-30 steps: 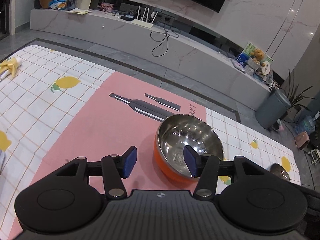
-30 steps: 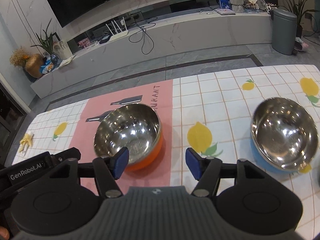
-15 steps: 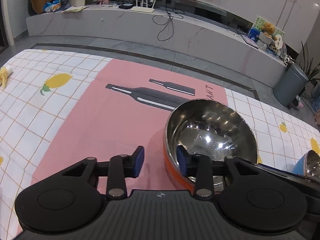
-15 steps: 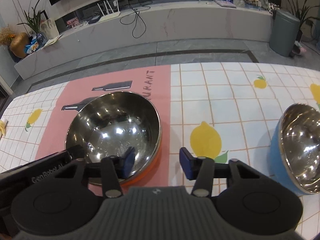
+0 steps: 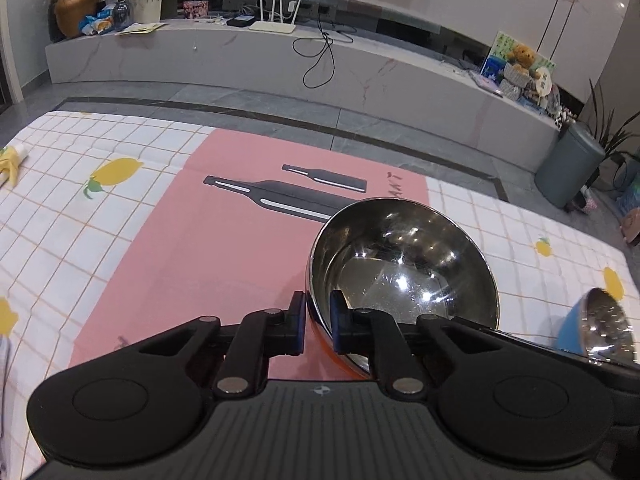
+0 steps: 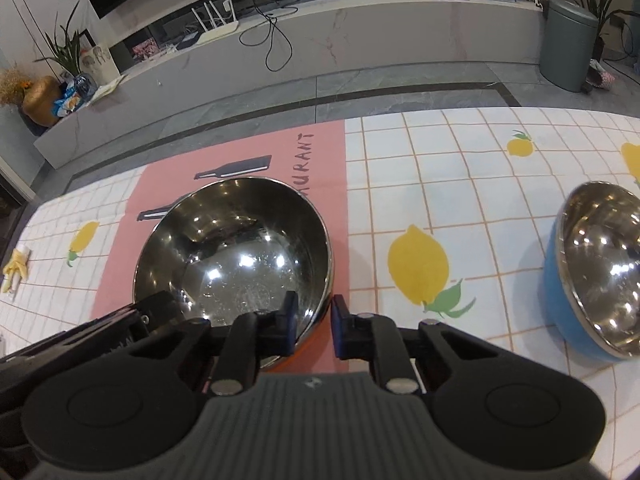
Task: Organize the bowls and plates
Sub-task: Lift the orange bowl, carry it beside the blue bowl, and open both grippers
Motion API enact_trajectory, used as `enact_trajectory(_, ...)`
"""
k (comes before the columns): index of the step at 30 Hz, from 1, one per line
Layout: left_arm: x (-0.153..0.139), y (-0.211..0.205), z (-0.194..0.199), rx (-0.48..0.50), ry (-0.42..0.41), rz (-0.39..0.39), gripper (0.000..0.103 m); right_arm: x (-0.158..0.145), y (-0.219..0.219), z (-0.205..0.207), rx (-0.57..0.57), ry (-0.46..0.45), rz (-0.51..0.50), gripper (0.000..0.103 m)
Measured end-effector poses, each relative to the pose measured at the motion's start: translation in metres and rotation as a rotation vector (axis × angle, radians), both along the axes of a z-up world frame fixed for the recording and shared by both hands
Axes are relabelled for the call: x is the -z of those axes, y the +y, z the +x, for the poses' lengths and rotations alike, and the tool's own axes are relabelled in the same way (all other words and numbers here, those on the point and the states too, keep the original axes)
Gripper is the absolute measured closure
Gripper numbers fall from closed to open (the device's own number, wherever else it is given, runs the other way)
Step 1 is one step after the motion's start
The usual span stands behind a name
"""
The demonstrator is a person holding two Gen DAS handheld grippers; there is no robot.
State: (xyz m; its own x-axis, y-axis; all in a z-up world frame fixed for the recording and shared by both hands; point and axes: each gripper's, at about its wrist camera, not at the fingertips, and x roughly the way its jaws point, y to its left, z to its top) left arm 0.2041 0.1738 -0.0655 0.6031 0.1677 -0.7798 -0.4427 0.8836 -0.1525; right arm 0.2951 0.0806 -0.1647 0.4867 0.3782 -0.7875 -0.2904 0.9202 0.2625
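Observation:
An orange bowl [image 5: 400,264] with a shiny steel inside sits on the pink placemat [image 5: 208,240]. My left gripper [image 5: 318,322] straddles its near left rim, one pad outside and one inside, and its jaws are closing onto the wall. My right gripper [image 6: 315,326] straddles the same orange bowl [image 6: 236,248] at its near right rim, jaws likewise closing with the wall pinched between the pads. A blue bowl [image 6: 600,264], also steel inside, stands apart to the right on the lemon-print cloth [image 6: 420,200].
The blue bowl [image 5: 600,328] shows at the far right of the left wrist view. A small yellow thing [image 6: 16,268] lies at the table's left edge. Beyond the table's far edge are a grey floor, a marble TV bench [image 5: 280,60] and a grey bin [image 6: 568,48].
Both grippers moved forward and down onto the orange bowl. Their jaws went from wide open to nearly together, now clamping the bowl's rim from two sides.

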Motion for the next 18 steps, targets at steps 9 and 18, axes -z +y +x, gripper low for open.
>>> enact_trajectory(9, -0.037, -0.033, -0.05, 0.018, -0.048, 0.001, 0.09, -0.034, -0.041, -0.054, -0.015, -0.045, 0.025, 0.089)
enact_trajectory(18, -0.058, -0.089, -0.103, 0.089, -0.095, -0.008, 0.09, -0.054, -0.111, -0.12, 0.012, -0.09, 0.046, 0.089)
